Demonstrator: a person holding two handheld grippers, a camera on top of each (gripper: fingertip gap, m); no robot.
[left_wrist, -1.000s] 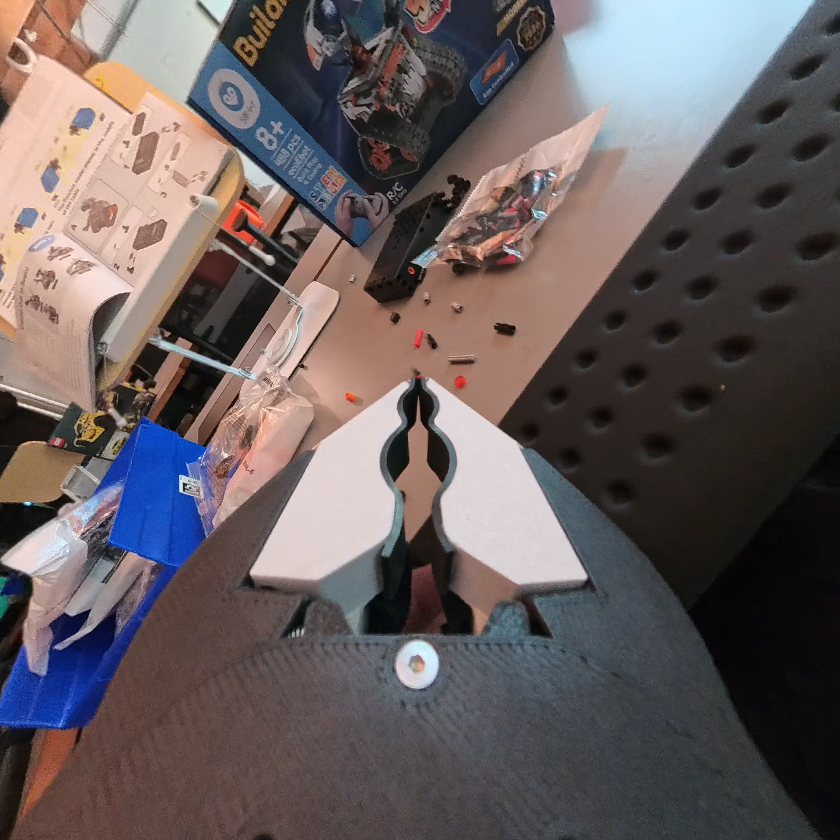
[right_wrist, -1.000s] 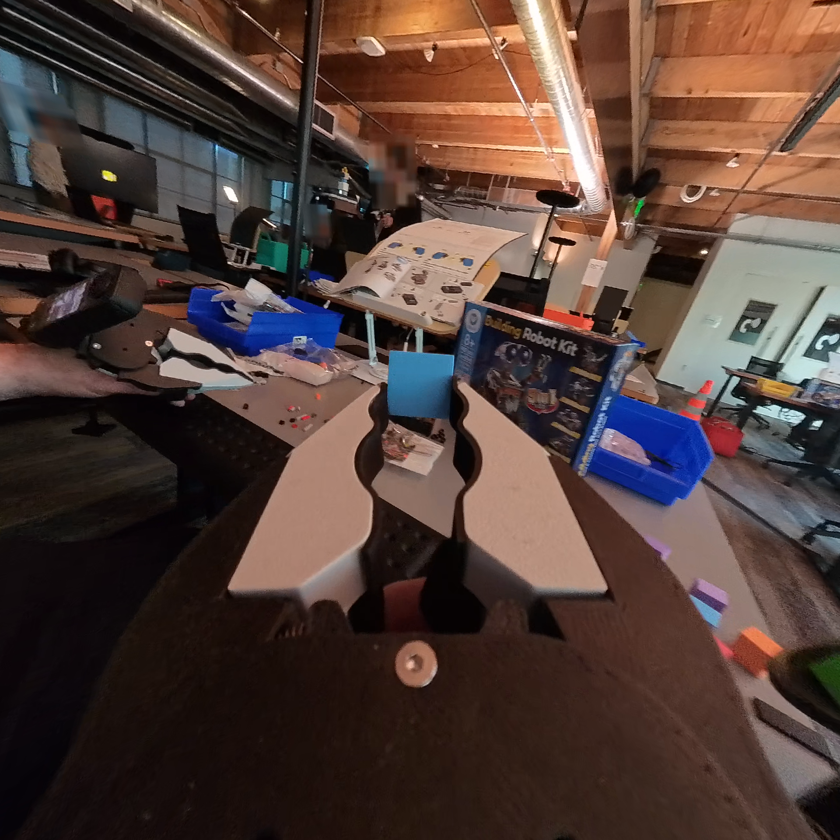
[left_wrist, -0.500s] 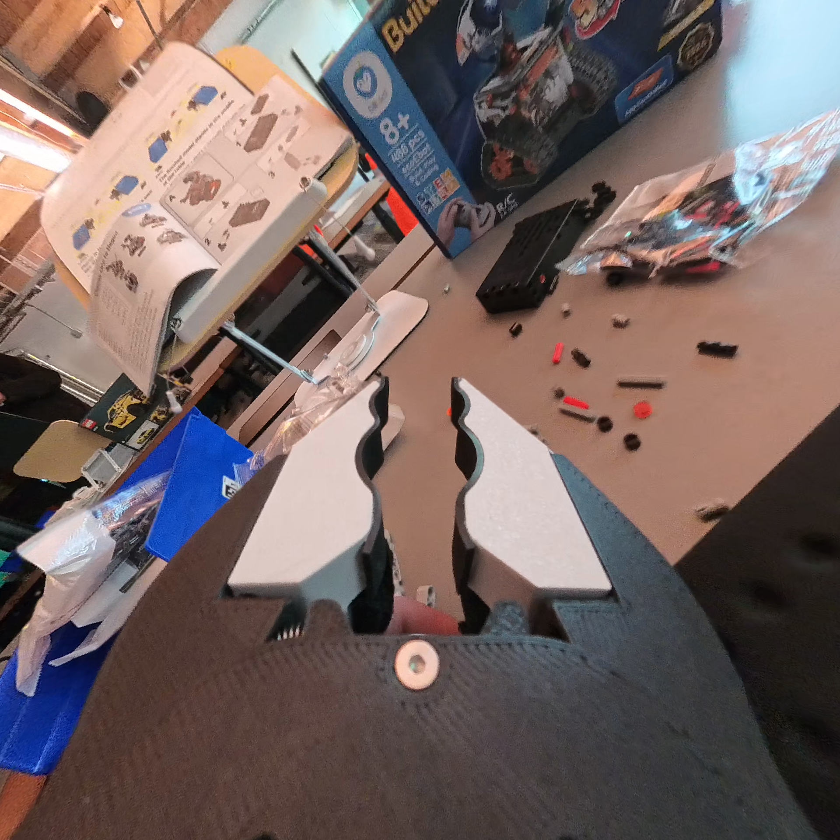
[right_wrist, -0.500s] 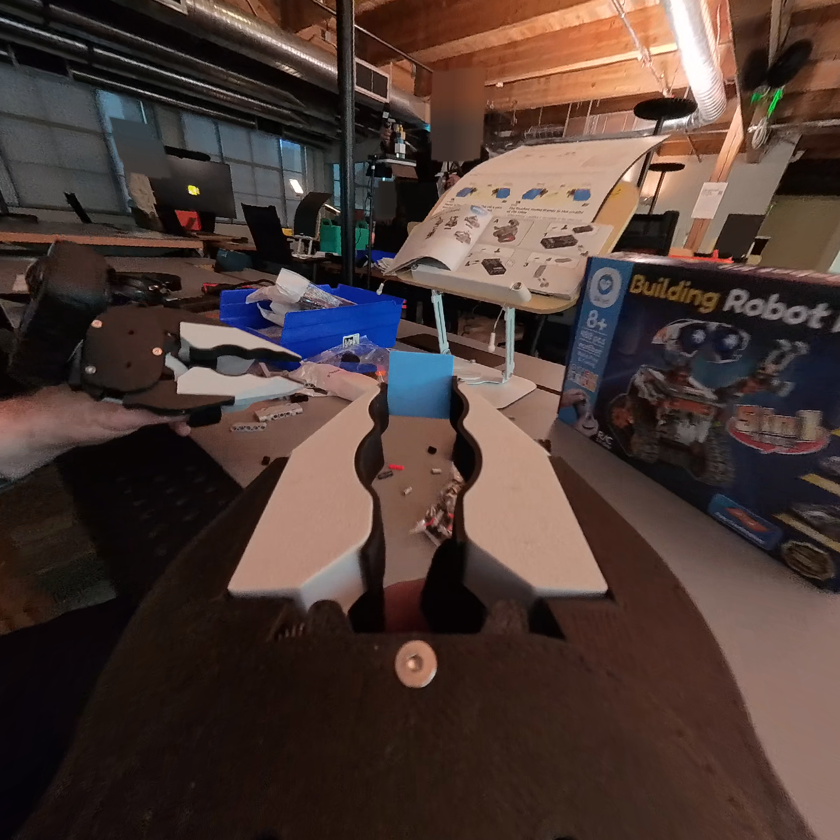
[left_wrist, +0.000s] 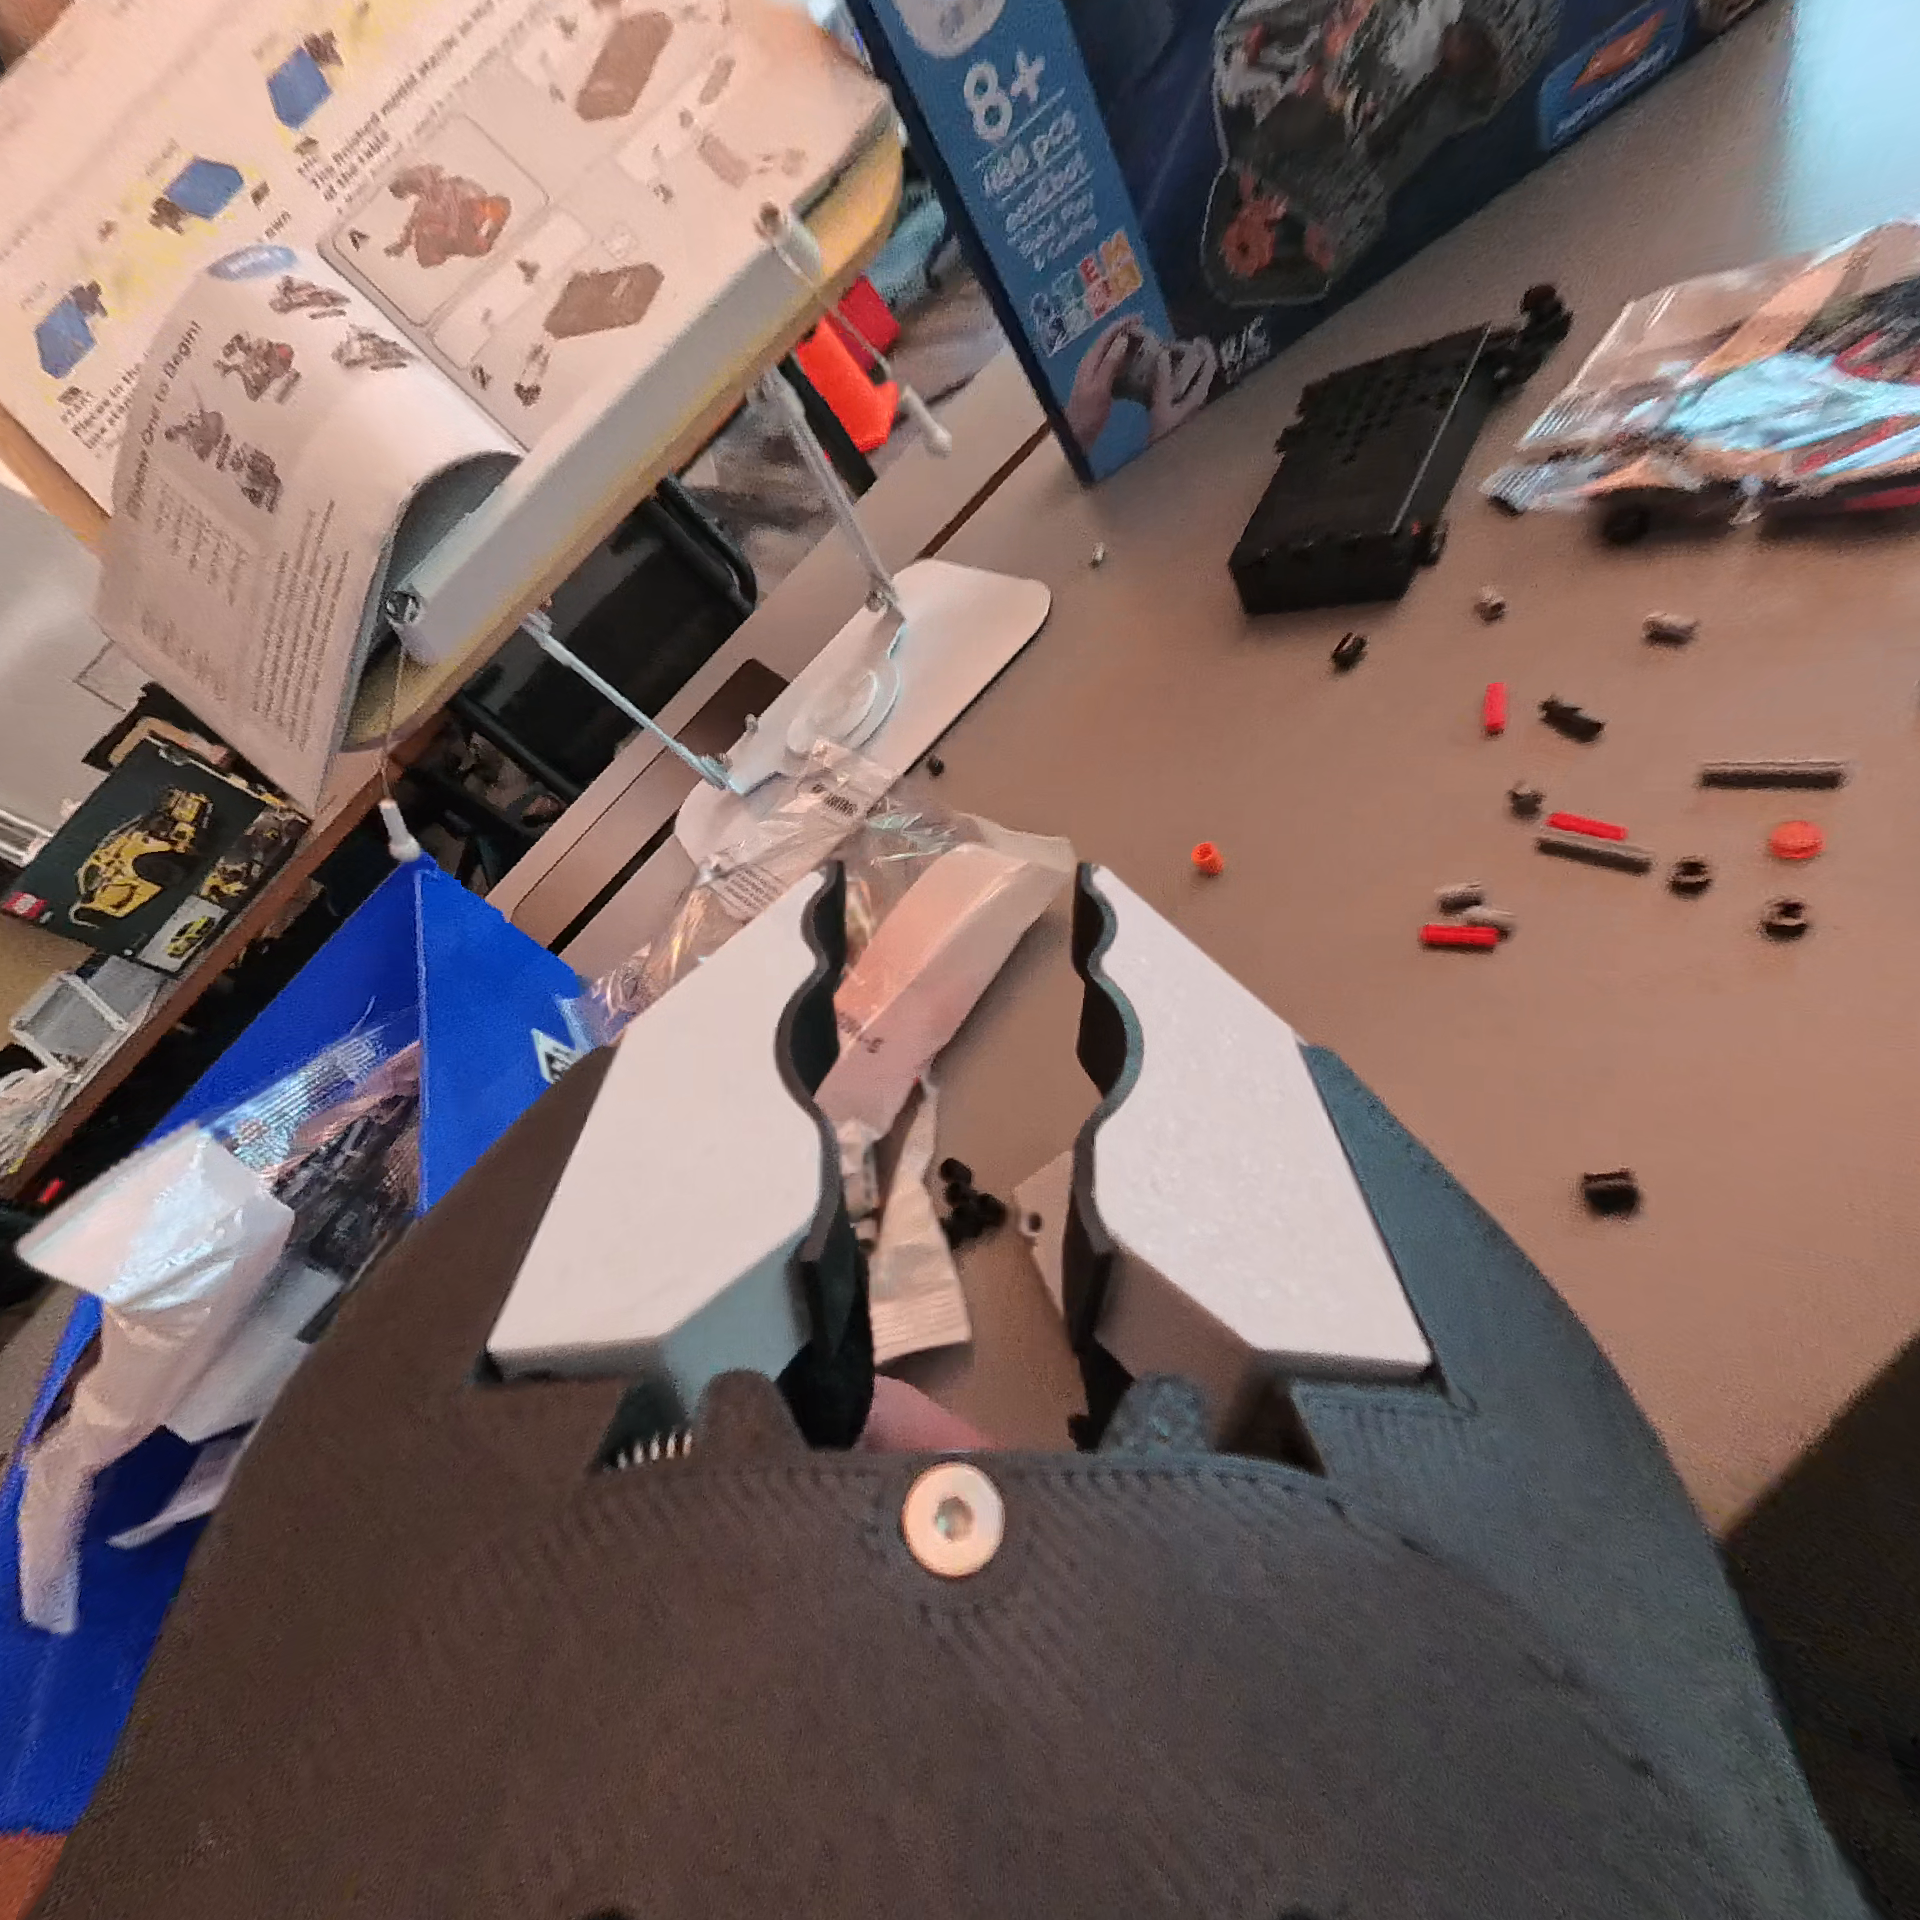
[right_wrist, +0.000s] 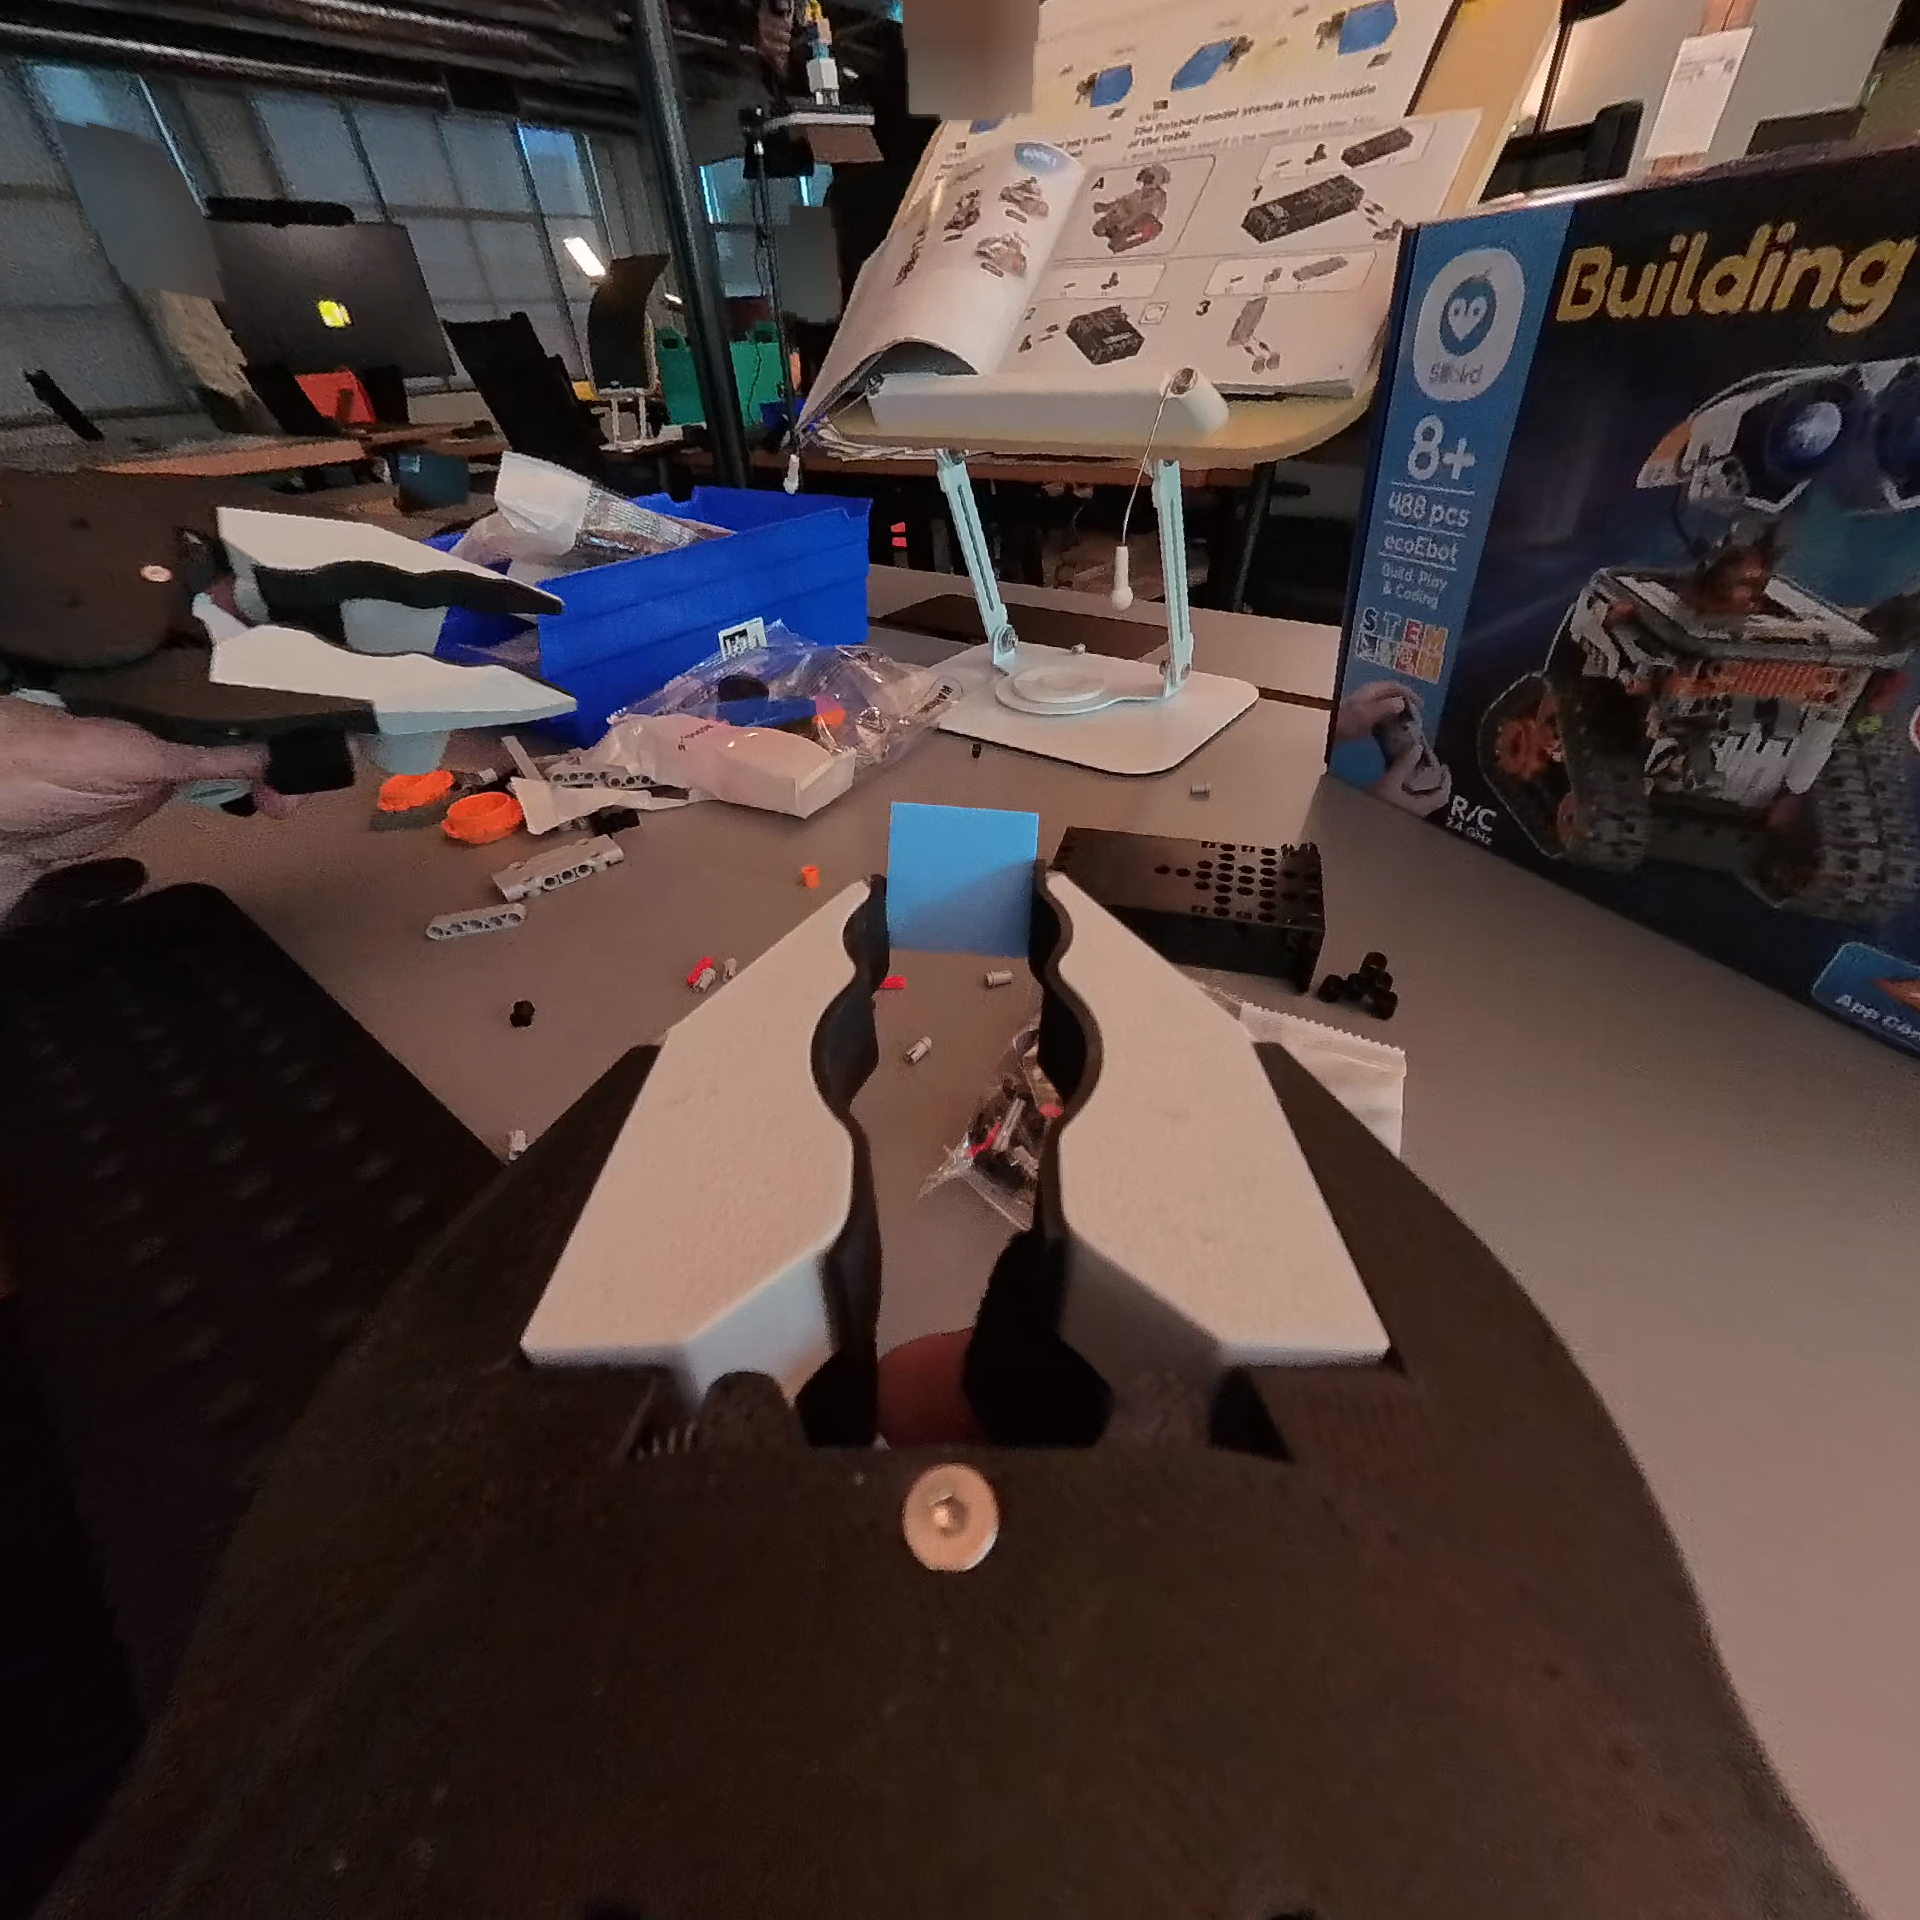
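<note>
My left gripper (left_wrist: 956, 894) is open and empty, just above a clear plastic bag of parts with a white piece (left_wrist: 935, 935) that lies beside a blue bin (left_wrist: 457, 987). It also shows far left in the right wrist view (right_wrist: 395, 644), held by a hand, jaws apart. My right gripper (right_wrist: 961, 894) is shut on a flat blue square piece (right_wrist: 961, 873) at its fingertips, above the table. A black perforated block (right_wrist: 1205, 904) lies just beyond it, and a small clear bag of parts (right_wrist: 997, 1132) lies under its fingers.
A large robot kit box (right_wrist: 1662, 520) stands at the right. An open booklet on a white stand (right_wrist: 1081, 686) is behind. Small red, black and grey parts (left_wrist: 1558, 831) are scattered on the table. Orange round parts (right_wrist: 457, 805) and grey beams (right_wrist: 556, 868) lie near the left gripper. Some 25 centimetres of space lies between my two pairs of fingers.
My left gripper has opened from shut and moved left over the plastic bag by the blue bin. My right gripper has come lower and closer to the table, still holding the blue piece.
</note>
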